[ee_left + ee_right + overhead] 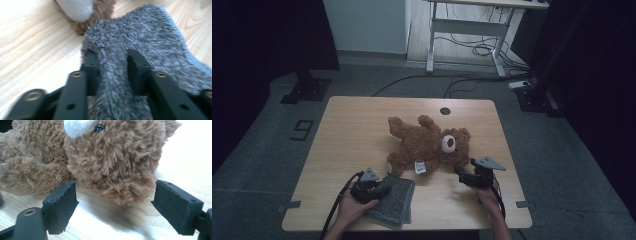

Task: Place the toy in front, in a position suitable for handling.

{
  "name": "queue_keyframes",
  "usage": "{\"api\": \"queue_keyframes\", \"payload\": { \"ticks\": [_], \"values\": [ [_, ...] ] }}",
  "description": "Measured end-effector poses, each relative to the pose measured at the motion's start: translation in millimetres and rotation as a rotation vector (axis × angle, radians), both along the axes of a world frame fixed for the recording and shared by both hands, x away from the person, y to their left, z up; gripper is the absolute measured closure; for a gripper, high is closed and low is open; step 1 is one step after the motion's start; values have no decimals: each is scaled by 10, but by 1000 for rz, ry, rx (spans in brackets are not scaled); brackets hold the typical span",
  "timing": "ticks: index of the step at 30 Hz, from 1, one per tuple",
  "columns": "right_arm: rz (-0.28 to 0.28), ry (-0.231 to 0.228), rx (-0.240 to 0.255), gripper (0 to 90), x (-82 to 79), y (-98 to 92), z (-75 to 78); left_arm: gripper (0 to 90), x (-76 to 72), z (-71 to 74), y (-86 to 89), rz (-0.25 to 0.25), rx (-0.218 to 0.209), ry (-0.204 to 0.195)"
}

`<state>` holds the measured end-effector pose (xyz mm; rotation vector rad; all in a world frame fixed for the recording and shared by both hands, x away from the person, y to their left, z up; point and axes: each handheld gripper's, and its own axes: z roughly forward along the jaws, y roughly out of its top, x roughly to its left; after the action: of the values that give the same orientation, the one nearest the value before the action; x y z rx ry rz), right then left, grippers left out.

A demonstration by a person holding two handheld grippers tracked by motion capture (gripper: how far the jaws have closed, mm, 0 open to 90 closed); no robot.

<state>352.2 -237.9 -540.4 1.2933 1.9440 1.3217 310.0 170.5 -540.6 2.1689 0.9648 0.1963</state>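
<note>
You sit at a pale wooden table [352, 135] with a small round cable hole [445, 111] near its far edge. The table stands on grey carpet [272, 150] in a dim room. Beyond it, a white desk frame [467, 30] stands over loose cables [482, 50] on the floor, and dark curtains hang at both sides.

A brown teddy bear [428, 145] lies on its back in the middle of the table, its head toward your right and its legs toward the far left. A grey fluffy cloth [394, 200] lies folded near the front edge, just below the bear's nearer foot.

Your left gripper [371, 186] rests at the cloth's left edge. In the left gripper view, its 2 black jaws are clenched on a raised fold of the cloth [140, 50], with the fabric bunched between them.

Your right gripper [464, 175] sits just beside the bear's head, on the near side. In the right gripper view its jaws are spread wide, 1 on each side of the bear's lower ear [127, 192]. The pads [61, 206] stand apart from the fur and grasp nothing.
</note>
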Motion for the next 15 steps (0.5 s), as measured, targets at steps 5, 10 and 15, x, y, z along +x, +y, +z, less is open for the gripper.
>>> {"api": "queue_keyframes", "payload": {
  "ticks": [5,10,15],
  "values": [
    [2,4,-6,196,-12,6,-18,747,-41,73,41,-17,-44,-10],
    [5,-1,-2,202,-21,6,-11,761,-93,268,195,-25,-143,-23],
    [10,-2,-5,204,-33,19,-1,765,-178,530,376,-21,-230,-76]
  ]
}}
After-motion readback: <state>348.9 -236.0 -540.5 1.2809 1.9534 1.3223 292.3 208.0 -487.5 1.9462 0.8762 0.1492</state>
